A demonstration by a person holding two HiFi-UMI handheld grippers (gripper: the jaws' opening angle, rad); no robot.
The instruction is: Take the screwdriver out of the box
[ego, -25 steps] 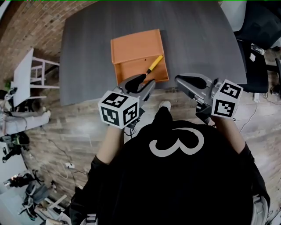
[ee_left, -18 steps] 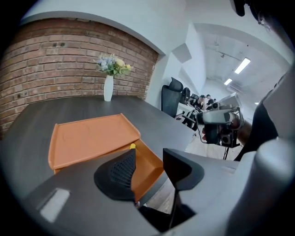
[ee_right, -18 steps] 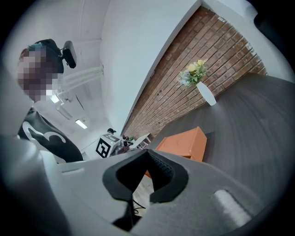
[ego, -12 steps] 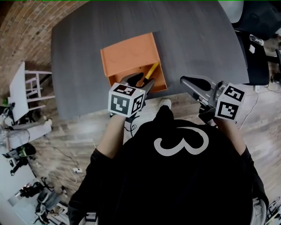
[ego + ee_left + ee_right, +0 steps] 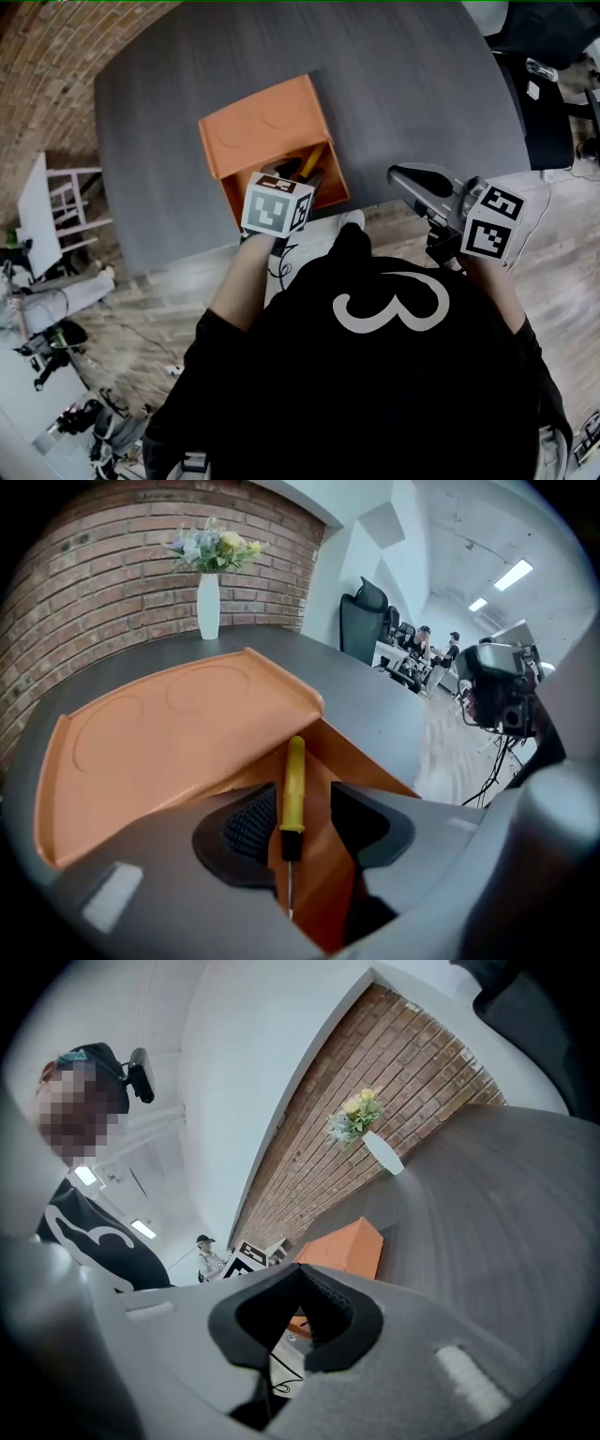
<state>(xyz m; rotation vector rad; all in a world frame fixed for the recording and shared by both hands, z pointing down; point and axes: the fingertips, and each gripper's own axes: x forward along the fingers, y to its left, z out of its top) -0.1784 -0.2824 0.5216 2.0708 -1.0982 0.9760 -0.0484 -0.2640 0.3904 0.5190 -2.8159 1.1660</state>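
Note:
An orange box (image 5: 258, 127) sits open on the dark grey table (image 5: 403, 84), its lid (image 5: 187, 724) folded back away from me. Inside lies a screwdriver (image 5: 294, 780) with a yellow handle and a black collar; the head view also shows the screwdriver (image 5: 312, 161). My left gripper (image 5: 298, 822) reaches down into the box with a jaw on either side of the handle. Its jaws are closing, and the pads stand clear of the handle. My right gripper (image 5: 398, 175) hovers over the table's near edge to the right of the box, shut and empty.
A white vase of flowers (image 5: 208, 602) stands at the far end of the table by the brick wall. A black office chair (image 5: 544, 112) is at the table's right side and a white stand (image 5: 47, 202) on the floor to the left.
My left gripper has dropped forward and down into the box, and its jaws now straddle the screwdriver. The right gripper drifted slightly right and lower.

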